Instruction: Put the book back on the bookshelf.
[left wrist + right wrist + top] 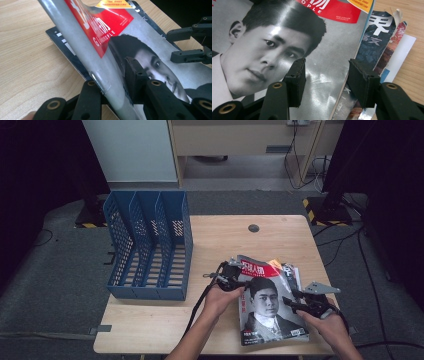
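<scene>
A magazine (267, 307) with a black-and-white portrait and a red title block lies at the table's front right, on top of a few other magazines (292, 270). My left gripper (237, 281) is at its left edge. In the left gripper view the magazine (150, 37) is tilted up along that edge, and my left gripper (112, 77) is shut on it, one jaw on the cover and one under. My right gripper (295, 300) stands open at the right edge. In the right gripper view the right gripper (324, 67) straddles the edge of the cover (324, 45), with the lower magazines (377, 37) beside it.
A blue three-slot file rack (150, 245) stands at the left of the wooden table (225, 240), its slots open upward. A small dark round hole (253, 228) sits near the far edge. The right gripper (170, 46) shows at the right of the left gripper view.
</scene>
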Available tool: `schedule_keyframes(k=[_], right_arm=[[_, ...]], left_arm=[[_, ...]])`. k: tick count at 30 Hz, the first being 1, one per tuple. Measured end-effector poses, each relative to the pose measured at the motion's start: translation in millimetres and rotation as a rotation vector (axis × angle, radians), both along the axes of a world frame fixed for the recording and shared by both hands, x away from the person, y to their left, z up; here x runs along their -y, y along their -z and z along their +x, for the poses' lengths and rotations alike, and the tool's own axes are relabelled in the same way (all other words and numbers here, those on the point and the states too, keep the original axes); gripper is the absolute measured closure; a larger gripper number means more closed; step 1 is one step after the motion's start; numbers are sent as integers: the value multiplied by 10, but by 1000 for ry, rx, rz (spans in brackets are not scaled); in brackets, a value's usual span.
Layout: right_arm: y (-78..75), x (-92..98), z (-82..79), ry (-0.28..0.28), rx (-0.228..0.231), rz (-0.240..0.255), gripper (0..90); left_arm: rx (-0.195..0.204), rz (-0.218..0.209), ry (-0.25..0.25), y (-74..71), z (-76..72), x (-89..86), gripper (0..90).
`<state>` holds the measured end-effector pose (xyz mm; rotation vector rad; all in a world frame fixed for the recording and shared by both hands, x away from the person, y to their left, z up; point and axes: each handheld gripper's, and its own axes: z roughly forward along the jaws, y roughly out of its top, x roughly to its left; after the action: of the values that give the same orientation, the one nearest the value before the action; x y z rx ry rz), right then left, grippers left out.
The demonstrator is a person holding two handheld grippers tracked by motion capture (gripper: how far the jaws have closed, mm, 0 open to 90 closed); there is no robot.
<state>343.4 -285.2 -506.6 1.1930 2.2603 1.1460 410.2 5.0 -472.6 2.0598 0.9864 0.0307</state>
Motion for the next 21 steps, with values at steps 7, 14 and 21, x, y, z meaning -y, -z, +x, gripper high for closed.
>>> schedule_keyframes(k=[7, 14, 21], right_arm=[[4, 3, 1, 3, -2, 7, 481], [5, -4, -1, 1, -2, 6, 460], [-1, -12, 12, -8, -11, 6, 390]], left_arm=[[3, -15, -7, 2, -4, -11, 751], [11, -19, -5, -1, -12, -16, 754], [58, -54, -1, -43, -17, -24, 778]])
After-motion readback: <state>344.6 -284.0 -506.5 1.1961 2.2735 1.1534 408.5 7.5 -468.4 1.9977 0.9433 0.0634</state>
